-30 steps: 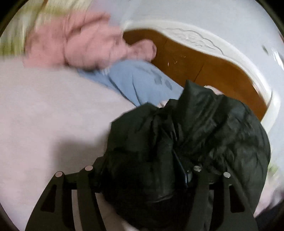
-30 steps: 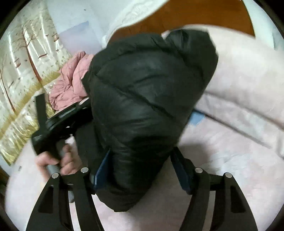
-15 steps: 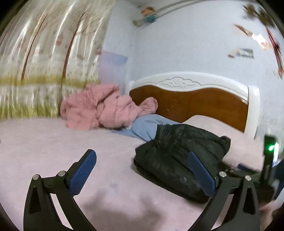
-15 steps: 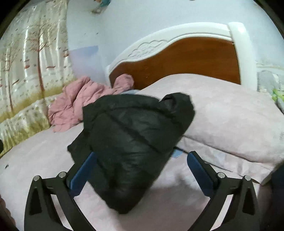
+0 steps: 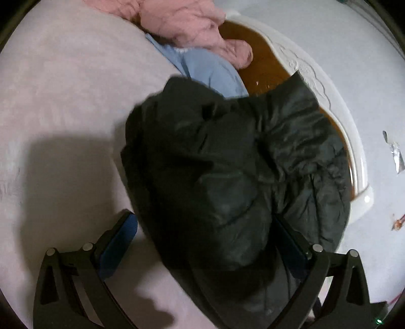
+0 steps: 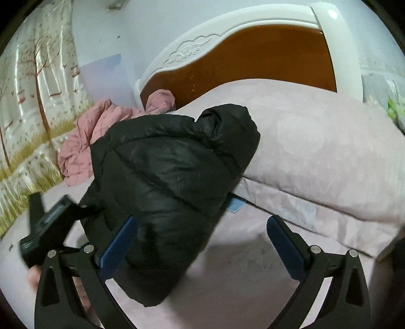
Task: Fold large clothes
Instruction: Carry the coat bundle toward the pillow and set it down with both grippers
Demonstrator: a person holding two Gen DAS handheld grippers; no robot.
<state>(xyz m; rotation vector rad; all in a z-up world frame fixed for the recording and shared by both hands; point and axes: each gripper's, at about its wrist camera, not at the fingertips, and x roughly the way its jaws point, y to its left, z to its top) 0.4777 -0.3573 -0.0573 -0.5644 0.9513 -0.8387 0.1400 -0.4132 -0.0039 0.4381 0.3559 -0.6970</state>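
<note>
A black puffer jacket (image 5: 227, 172) lies bundled on the pink bed sheet (image 5: 63, 101). In the left wrist view my left gripper (image 5: 207, 243) is open, its blue-padded fingers spread around the jacket's near end. In the right wrist view the jacket (image 6: 167, 182) rests partly against a pink pillow (image 6: 316, 141). My right gripper (image 6: 202, 243) is open and empty; its left finger is in front of the jacket, its right finger over bare sheet. The left gripper's body (image 6: 48, 227) shows at the jacket's left side.
A pink quilted garment (image 5: 187, 22) and a light blue garment (image 5: 210, 73) lie near the white and brown headboard (image 6: 253, 58). A wall with a tree mural (image 6: 30, 106) borders the bed's left side.
The left gripper has moved back over the jacket and looks down on it, fingers open around it. The right gripper stays open close to the jacket, which has settled against the pillow.
</note>
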